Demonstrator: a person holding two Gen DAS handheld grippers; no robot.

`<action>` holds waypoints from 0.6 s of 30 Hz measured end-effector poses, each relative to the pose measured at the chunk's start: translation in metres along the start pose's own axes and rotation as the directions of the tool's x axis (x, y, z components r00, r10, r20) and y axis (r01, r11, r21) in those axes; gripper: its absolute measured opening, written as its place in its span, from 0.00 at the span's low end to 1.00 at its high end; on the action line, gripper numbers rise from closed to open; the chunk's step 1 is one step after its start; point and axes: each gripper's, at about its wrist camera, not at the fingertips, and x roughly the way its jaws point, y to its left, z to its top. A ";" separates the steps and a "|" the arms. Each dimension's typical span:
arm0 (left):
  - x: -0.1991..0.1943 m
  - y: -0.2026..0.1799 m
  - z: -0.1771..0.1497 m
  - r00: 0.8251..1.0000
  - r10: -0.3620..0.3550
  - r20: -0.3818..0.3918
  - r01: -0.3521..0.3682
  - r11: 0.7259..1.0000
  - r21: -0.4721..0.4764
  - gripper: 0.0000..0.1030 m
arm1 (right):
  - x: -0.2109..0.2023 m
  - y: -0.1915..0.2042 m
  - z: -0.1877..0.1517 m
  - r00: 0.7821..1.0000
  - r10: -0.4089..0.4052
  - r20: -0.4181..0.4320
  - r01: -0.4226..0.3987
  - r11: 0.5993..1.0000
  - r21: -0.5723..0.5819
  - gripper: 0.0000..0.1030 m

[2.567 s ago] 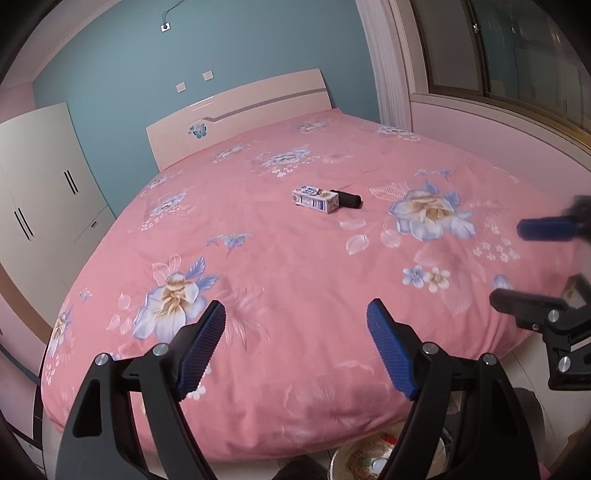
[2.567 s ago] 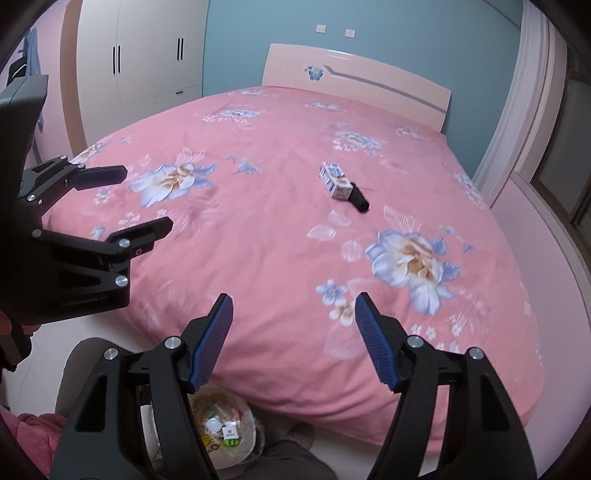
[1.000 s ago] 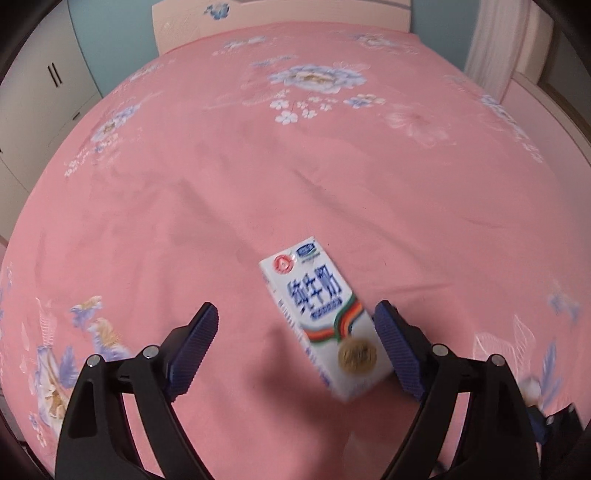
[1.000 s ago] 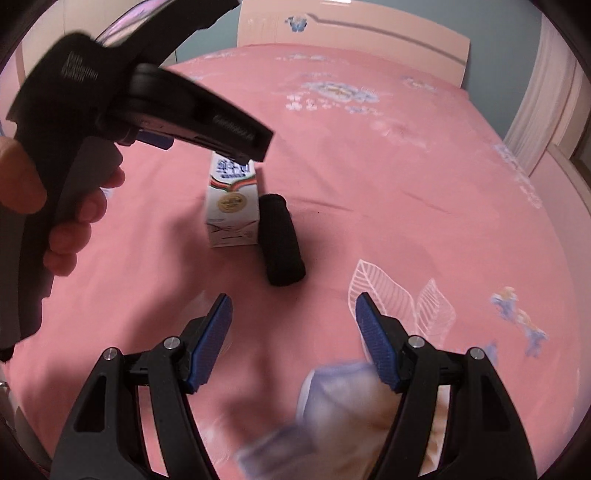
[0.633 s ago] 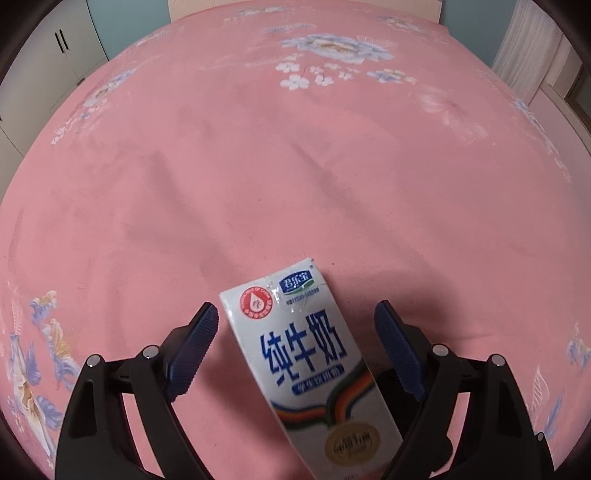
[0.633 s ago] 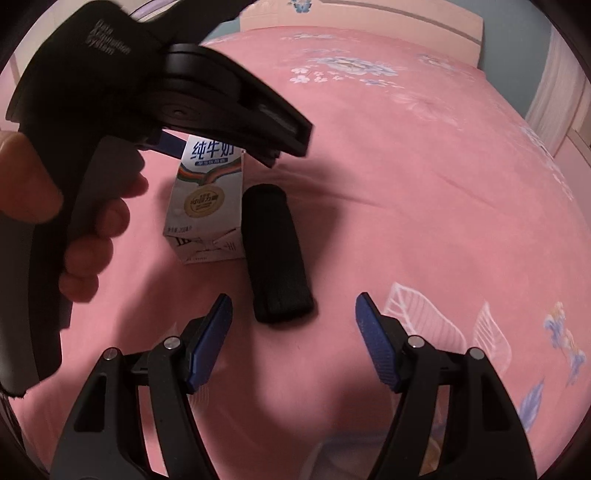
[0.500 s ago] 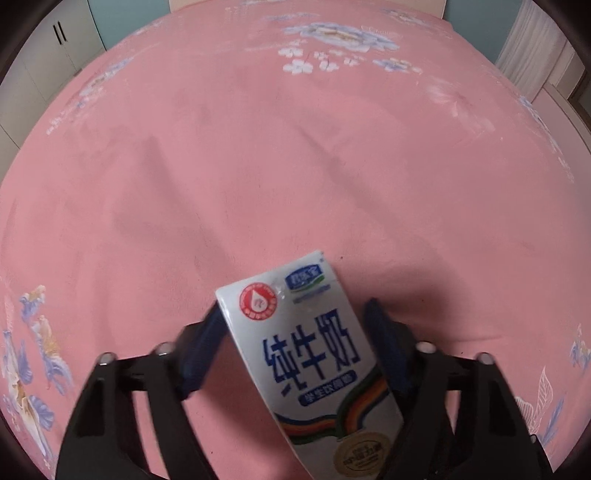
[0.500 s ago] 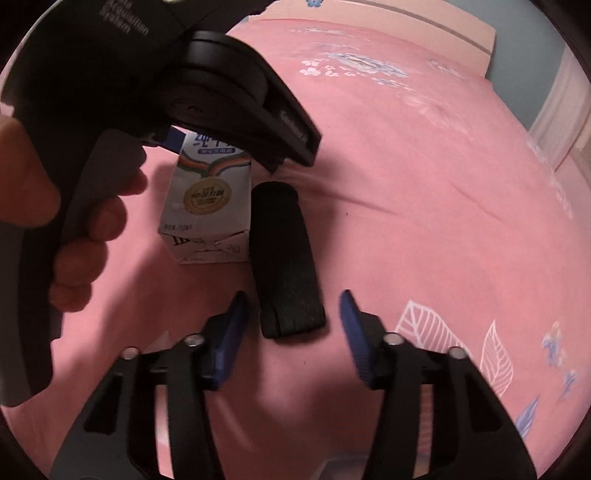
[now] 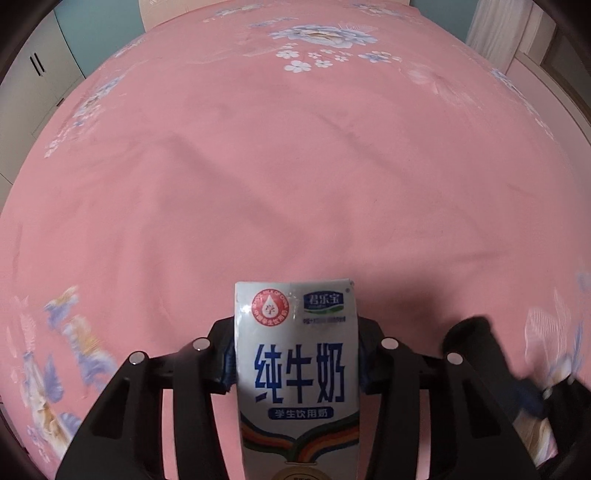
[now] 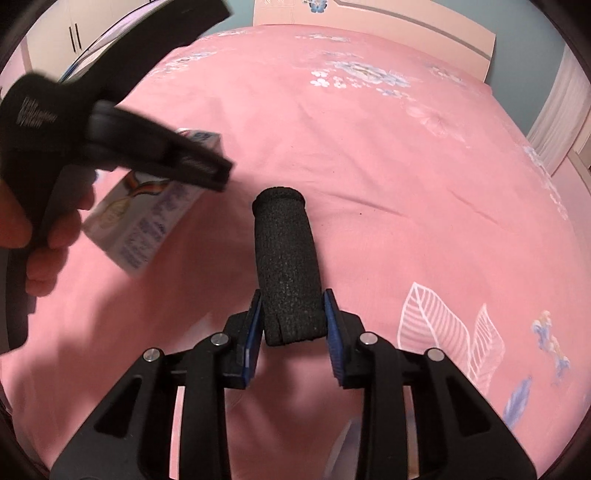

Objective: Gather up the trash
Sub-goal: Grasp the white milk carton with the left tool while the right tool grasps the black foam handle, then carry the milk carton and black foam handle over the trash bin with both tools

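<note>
On milk carton (image 9: 297, 373): "纯牛奶", "学生饮用奶", "君乐宝".

Pink floral bedspread (image 9: 295, 166), black foam roll (image 10: 288, 269)

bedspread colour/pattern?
Pink bedspread with scattered blue-and-white flowers; shows best in the left wrist view.

Two fisheye views, each mounted on a hand-held gripper, look steeply down at a pink bed (image 9: 295, 166) from very close. The left view faces the headboard (image 9: 258, 5) across the bed, with a carton (image 9: 295, 362) filling its lower centre. The right view also faces the headboard (image 10: 388, 22), with a black roll (image 10: 286, 266) at centre. Both share the bed; the carton (image 10: 147, 221) shows left of the roll in the right view, and the roll (image 9: 476, 354), blurred, right of the carton in the left.
</note>
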 end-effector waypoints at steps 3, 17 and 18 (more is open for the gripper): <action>-0.029 0.017 -0.018 1.000 0.011 0.025 -0.012 1.000 0.025 0.47 | -0.022 0.009 0.000 1.000 -0.009 0.013 0.009 1.000 -0.004 0.31; -0.217 0.068 -0.128 0.974 0.022 0.224 -0.065 0.981 0.183 0.48 | -0.190 0.080 -0.007 0.987 -0.072 0.146 0.078 0.996 -0.032 0.32; -0.229 0.069 -0.134 0.970 0.023 0.241 -0.071 0.979 0.193 0.48 | -0.208 0.088 -0.010 0.983 -0.080 0.165 0.087 0.996 -0.037 0.31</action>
